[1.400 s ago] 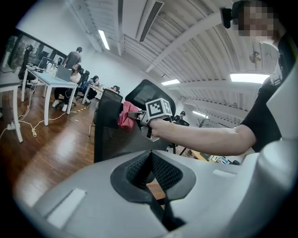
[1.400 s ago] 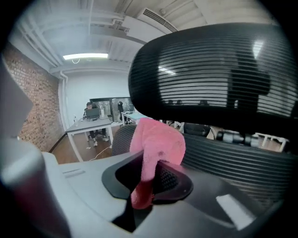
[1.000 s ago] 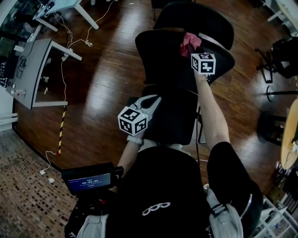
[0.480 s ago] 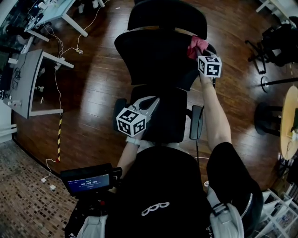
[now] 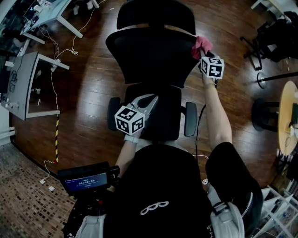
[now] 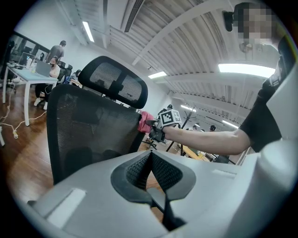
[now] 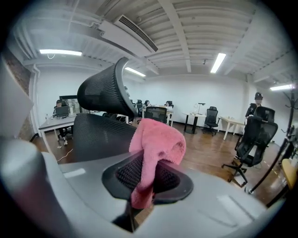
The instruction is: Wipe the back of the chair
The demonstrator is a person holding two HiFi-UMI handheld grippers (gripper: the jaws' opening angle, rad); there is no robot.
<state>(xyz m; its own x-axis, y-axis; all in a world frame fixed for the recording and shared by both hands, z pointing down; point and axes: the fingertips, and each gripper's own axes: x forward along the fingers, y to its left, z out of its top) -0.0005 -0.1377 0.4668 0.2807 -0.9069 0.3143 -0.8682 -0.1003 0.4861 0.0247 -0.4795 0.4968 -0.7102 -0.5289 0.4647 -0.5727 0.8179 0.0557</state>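
Dark wood floor (image 5: 93, 93) all round. The chair back (image 5: 149, 56) is straight ahead of me, with the headrest (image 5: 156, 14) beyond it and the seat (image 5: 163, 116) below.

- **Right claw** (image 5: 205, 52): clamped on the pink cloth (image 5: 201, 45). The cloth bunches out past the tips and touches the upper right edge of the chair back, just under the headrest.
- **Left claw** (image 5: 152, 98): jaws together, nothing in them. It hangs low over the seat, pointing at the back.
- **Left side:** grey desk (image 5: 28, 79) well apart, cables (image 5: 58, 69) loose on the floor between it and the chair.
- **Right side:** other office chairs (image 5: 270, 32) and a round table (image 5: 288, 121) at the frame edge, with bare floor between them and the right armrest (image 5: 190, 119).
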